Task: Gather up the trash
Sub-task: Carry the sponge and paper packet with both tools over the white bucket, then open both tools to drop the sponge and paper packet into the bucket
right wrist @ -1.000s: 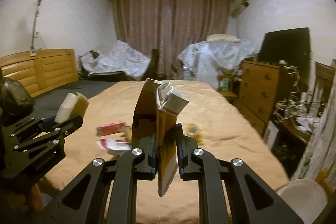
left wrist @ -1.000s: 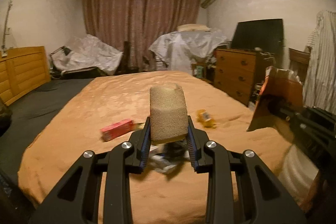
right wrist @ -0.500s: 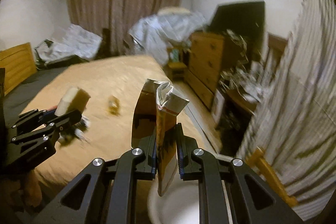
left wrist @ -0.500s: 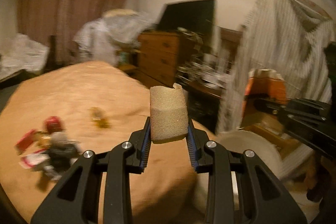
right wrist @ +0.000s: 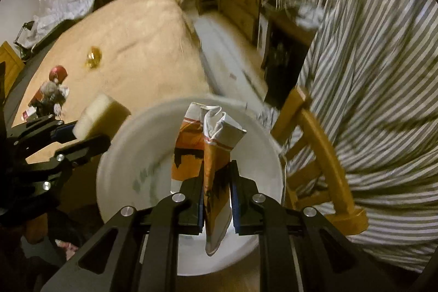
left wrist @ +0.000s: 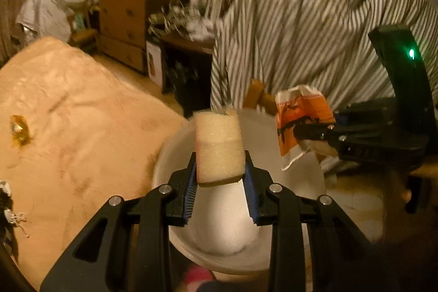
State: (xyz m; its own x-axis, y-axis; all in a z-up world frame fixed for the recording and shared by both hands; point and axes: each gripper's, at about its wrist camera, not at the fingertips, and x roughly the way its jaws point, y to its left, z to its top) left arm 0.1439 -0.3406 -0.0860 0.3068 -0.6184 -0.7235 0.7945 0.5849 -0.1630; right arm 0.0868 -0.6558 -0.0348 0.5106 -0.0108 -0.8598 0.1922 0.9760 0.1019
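Trash from the bed is in both grippers, held above a round white plastic bin that stands on the floor just off the bed's near corner. The left gripper pinches a pale yellow foam sponge block by its lower end, jaws pressed against its two sides, the block standing upright over the bin's opening. The right gripper has its jaws pressed nearly together on a crumpled orange and white paper carton, flattened where it is clamped, its torn top flaring open above and its lower end hanging below the jaws, over the bin.

The sponge looks light and soft; it probably gives under pressure, so a hold across its broad sides suits it, and it should drop cleanly when freed. The carton looks light, thin and already crushed; it bends easily, so holding it across the flattened middle seems sound, though a loose flap might catch on a finger at release.

More litter lies on the tan blanket-covered bed: a gold foil wrapper toward the middle, and a small red round object beside a grey crumpled clump near the left edge. A wooden chair draped with a striped shirt stands just beside the bin.
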